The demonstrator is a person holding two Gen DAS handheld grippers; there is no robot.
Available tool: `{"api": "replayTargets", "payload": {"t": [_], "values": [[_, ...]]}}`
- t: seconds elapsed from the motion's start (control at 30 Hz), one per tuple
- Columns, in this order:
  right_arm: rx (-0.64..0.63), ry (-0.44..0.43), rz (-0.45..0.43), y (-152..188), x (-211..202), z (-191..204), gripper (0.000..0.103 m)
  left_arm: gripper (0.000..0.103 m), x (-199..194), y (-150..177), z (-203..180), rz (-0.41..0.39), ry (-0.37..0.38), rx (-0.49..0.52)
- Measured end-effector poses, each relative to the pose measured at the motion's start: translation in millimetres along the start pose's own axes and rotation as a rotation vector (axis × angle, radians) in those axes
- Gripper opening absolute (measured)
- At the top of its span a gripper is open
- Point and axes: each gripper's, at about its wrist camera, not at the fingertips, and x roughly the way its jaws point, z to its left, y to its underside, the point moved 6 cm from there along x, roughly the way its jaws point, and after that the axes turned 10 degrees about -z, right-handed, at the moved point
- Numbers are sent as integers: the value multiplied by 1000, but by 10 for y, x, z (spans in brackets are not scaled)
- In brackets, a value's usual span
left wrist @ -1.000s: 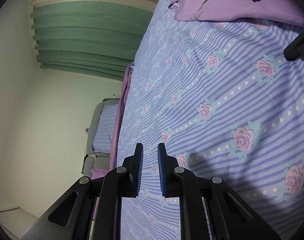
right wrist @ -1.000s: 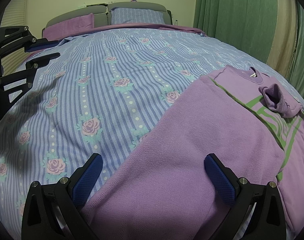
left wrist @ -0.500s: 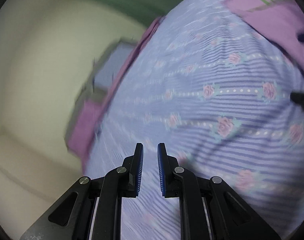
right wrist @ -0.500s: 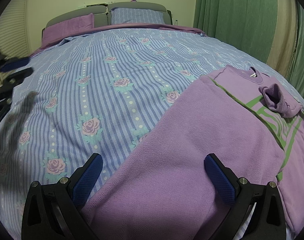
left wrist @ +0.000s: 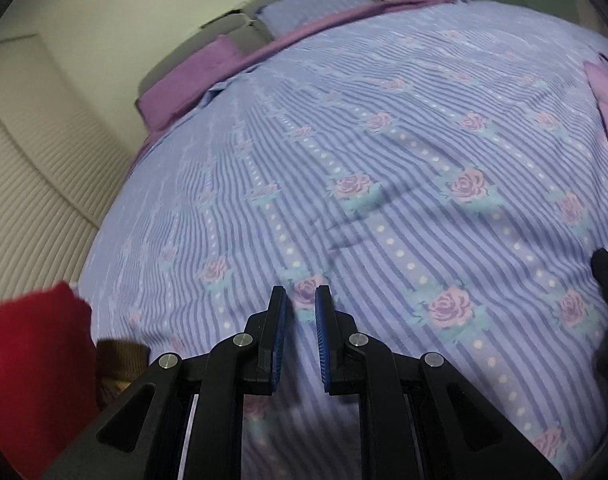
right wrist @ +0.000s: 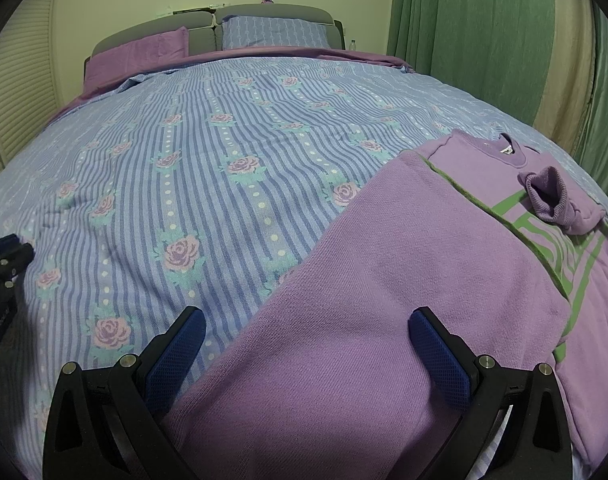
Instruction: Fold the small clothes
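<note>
Soft lilac knit sweatshirt (right wrist: 384,280) lies part-folded at the bed's (right wrist: 223,140) right edge.
Left tongs (left wrist: 300,312) are pressed together, empty; right tongs (right wrist: 304,336) are spread over it. Light, limp fabric is best pinched at hem corners.

A striped, rose-printed bedspread (right wrist: 231,152) (pillows (right wrist: 275,32) at the headboard) beside green curtains (right wrist: 464,40).

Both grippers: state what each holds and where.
Nothing is held. Left gripper is shut on nothing above the bedspread; right gripper is open over the purple sweater.
</note>
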Motion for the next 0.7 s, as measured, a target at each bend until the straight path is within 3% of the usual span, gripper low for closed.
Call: {"api": "replayTargets", "payload": {"t": [0.3, 0.6, 0.7], "values": [[0, -1, -1, 2, -1, 5, 103, 16, -57, 117, -425, -75, -281, 277], [1, -1, -1, 3, 1, 7, 103, 16, -126, 130, -535, -86, -326, 325], [1, -1, -1, 4, 2, 7, 103, 16, -117, 129, -587, -95, -377, 374]]}}
